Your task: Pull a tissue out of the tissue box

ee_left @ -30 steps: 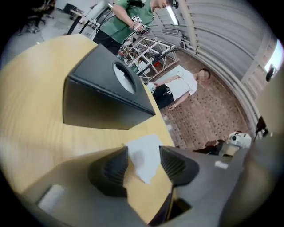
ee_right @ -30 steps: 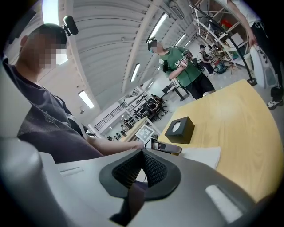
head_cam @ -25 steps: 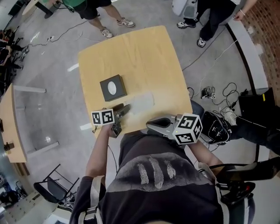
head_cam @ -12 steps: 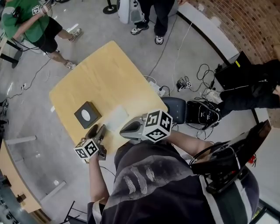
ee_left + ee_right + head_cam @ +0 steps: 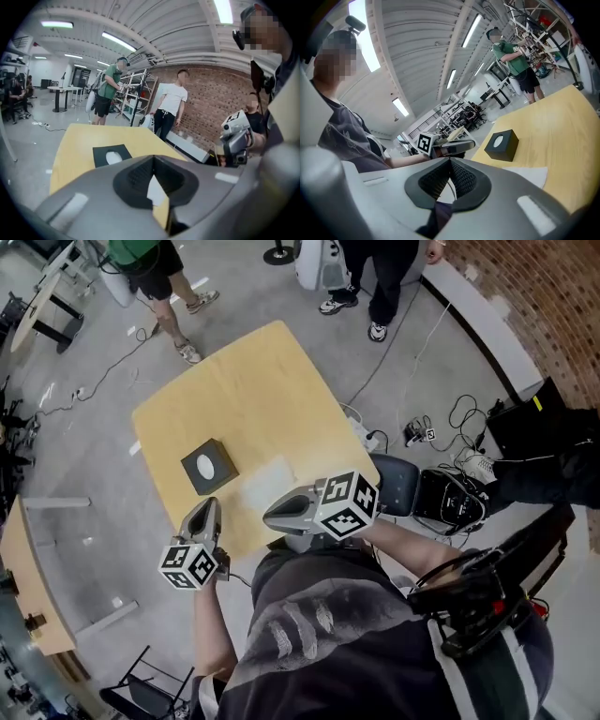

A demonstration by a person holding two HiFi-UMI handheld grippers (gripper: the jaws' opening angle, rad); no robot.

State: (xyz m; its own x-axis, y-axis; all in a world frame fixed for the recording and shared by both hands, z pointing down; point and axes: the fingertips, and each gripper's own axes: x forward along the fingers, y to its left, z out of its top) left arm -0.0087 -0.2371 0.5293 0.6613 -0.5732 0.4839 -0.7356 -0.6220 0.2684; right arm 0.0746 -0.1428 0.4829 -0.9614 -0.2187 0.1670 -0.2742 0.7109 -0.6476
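The black tissue box (image 5: 208, 466) with a white tissue in its oval slot sits on the yellow table (image 5: 253, 395); it also shows in the left gripper view (image 5: 112, 155) and the right gripper view (image 5: 501, 144). A loose white tissue (image 5: 267, 484) lies flat on the table just right of the box (image 5: 530, 176). My left gripper (image 5: 203, 514) hangs above the table's near edge, short of the box, shut and empty (image 5: 153, 159). My right gripper (image 5: 274, 516) hovers near the tissue's near side, jaws together with nothing held (image 5: 450, 161).
Several people stand on the floor beyond the table's far edges (image 5: 150, 263). Cables and a power strip (image 5: 412, 432) lie on the floor to the right, beside a dark chair (image 5: 398, 484) and black bags. Another yellow table (image 5: 23, 568) stands at the left.
My left gripper has lifted away from the table near the loose tissue and its jaws have closed. The tissue stays flat on the table. The right gripper has hardly moved.
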